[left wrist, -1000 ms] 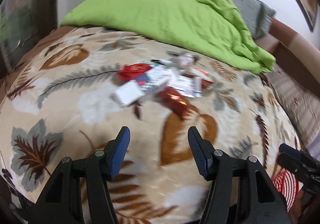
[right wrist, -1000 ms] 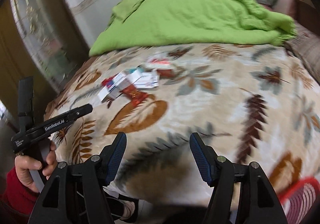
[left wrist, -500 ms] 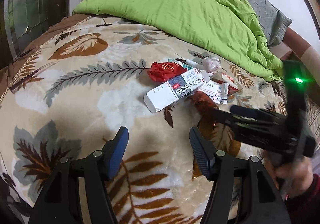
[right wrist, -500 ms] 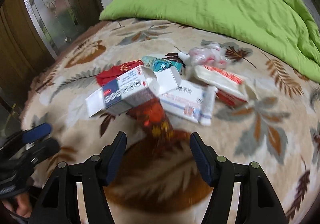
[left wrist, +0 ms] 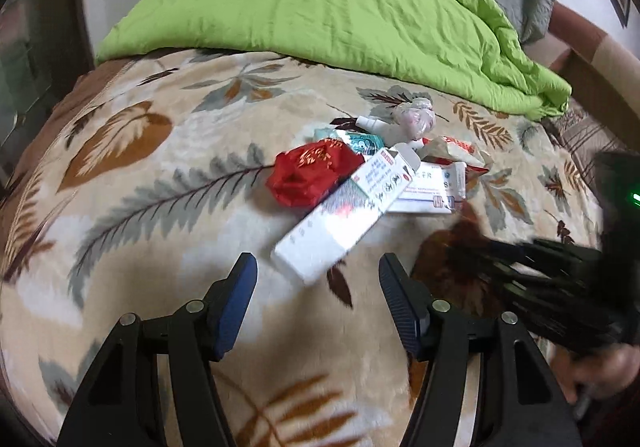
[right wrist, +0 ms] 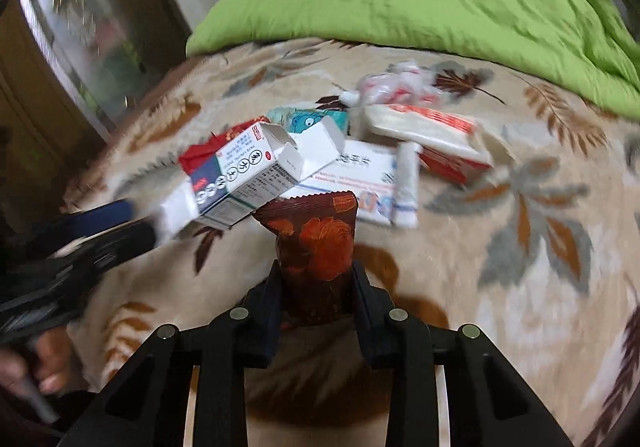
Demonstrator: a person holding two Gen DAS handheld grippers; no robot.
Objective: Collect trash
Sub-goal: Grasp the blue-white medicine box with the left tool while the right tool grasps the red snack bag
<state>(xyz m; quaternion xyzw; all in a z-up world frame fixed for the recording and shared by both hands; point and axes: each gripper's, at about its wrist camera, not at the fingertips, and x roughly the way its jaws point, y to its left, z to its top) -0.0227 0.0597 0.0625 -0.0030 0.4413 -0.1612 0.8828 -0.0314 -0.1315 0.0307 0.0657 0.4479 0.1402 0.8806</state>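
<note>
Gripping the dark red, orange-flowered foil wrapper (right wrist: 316, 247) at the litter pile's near edge.
Right gripper (right wrist: 316, 279) has just closed on it; left gripper (left wrist: 316, 275) gapes empty. Lifting could tip the open white carton (right wrist: 248, 175) resting on its top.

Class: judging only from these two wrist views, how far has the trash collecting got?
Nothing looks collected yet. In hand: the right gripper has just closed on the dark red wrapper. Left: the white box, red packet and other litter on the blanket; the left gripper is open.
</note>
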